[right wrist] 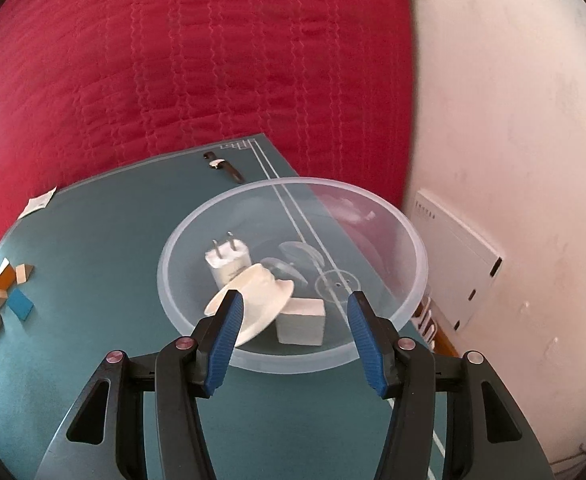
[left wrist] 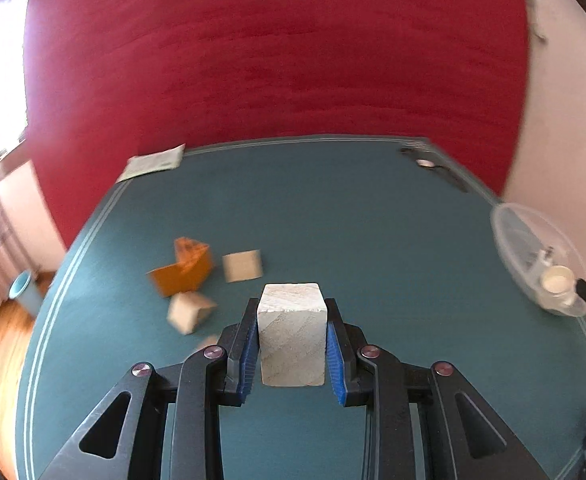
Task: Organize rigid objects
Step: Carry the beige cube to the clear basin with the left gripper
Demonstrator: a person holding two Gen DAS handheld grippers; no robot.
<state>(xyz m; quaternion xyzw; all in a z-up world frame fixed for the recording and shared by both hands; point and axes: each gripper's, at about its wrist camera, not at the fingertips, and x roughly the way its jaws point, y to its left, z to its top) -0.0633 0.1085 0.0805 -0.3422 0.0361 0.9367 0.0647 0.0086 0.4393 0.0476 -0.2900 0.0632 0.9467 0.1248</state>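
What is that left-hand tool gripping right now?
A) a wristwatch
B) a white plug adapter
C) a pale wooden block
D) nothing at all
C: in the left wrist view, the left tool has both blue pads pressed against the sides of a pale wooden block, held above the green table.

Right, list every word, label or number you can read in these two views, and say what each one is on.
Nothing can be read.
Paper slip at the table's far edge: print, too blurred.
Charger plug in the clear bowl: faint print on its side, too small.
White panel on the wall: a row of tiny marks, unreadable.
Mat corner: white line markings, no legible characters.
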